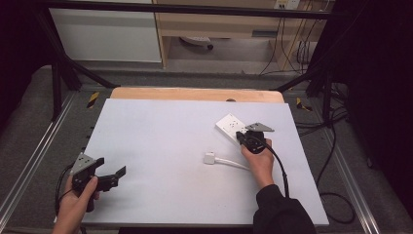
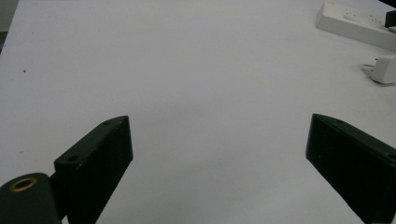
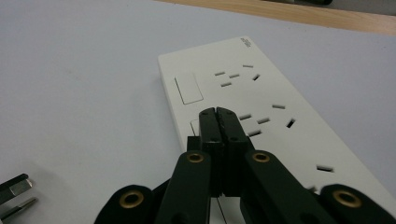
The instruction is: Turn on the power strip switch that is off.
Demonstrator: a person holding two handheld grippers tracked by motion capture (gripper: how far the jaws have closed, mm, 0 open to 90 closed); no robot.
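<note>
A white power strip [image 1: 227, 125] lies flat at the table's right. In the right gripper view the power strip [image 3: 280, 93] shows several socket slots and a rocker switch. My right gripper [image 1: 240, 137] is shut with nothing between its jaws. Its closed tips [image 3: 217, 111] sit over the strip beside a second switch; I cannot tell whether they touch it. A white plug [image 1: 210, 158] with its white cable [image 1: 234, 163] lies nearer the front, unplugged, prongs [image 3: 14, 189] bare. My left gripper [image 1: 111, 168] hovers open at the front left, jaws wide [image 2: 219, 121] over bare table.
The white tabletop [image 1: 160, 141] has a wooden strip [image 1: 195, 93] along its far edge. Black frame legs and loose cables lie on the floor around it. The strip [image 2: 345, 21] and plug [image 2: 385, 69] appear far off in the left gripper view.
</note>
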